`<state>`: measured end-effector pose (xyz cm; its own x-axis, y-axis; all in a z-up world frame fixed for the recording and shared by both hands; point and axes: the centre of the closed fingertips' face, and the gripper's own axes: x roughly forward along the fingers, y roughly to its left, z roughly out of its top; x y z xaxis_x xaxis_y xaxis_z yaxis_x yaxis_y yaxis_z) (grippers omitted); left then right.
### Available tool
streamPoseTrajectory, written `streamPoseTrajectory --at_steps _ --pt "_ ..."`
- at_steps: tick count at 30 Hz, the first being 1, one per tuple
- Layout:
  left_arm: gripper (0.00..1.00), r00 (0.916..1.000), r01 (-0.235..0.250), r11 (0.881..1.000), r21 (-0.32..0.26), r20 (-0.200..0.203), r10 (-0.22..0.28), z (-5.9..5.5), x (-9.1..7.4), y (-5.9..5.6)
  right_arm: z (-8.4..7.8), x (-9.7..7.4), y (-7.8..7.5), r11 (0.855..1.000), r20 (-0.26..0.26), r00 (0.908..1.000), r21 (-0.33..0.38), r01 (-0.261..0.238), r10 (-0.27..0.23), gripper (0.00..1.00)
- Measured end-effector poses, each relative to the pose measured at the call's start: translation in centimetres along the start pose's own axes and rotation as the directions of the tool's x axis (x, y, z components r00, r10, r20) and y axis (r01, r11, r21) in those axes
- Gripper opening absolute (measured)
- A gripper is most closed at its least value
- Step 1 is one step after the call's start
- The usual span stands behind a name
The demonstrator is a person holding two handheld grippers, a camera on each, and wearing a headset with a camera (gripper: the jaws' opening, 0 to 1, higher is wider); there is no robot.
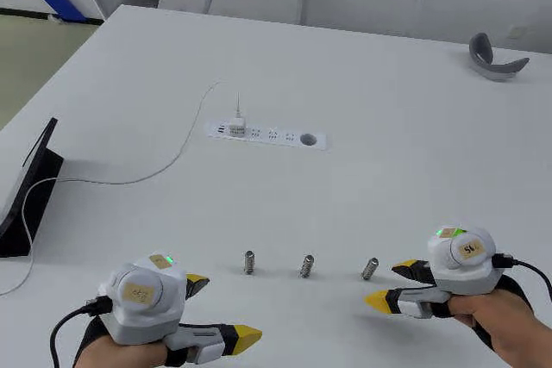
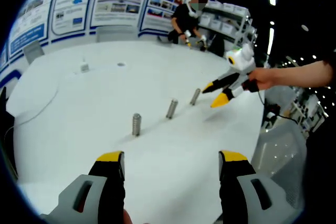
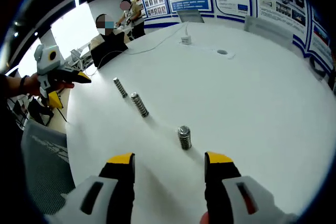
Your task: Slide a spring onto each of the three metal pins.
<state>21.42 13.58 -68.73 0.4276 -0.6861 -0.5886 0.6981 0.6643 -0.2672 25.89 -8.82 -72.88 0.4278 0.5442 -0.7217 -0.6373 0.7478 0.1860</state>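
**A:** Three pins are standing in a row on the white table: left pin, middle pin, right pin. Each is wearing a coiled spring.

**B:** And the tongs?

**A:** Left gripper is hovering just in front of the left pin, jaws spread wide, gripping nothing. Right gripper is hanging just beside the right pin, jaws also gaping wide and empty.
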Motion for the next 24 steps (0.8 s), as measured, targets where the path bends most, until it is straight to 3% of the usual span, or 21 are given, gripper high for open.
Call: streamPoseTrajectory --at_steps 10,24 --pt "0.74 1.0000 -0.001 1.000 -0.001 0.002 0.001 0.0 -0.1 0.3 0.1 -0.4 1.6 0.997 0.090 0.9958 0.081 0.006 -0.014 0.63" --pt "0.75 0.9999 -0.009 1.000 -0.006 0.010 0.009 0.2 0.0 1.0 -0.6 -0.9 4.5 0.991 0.147 0.9890 0.130 -0.002 -0.017 0.74"
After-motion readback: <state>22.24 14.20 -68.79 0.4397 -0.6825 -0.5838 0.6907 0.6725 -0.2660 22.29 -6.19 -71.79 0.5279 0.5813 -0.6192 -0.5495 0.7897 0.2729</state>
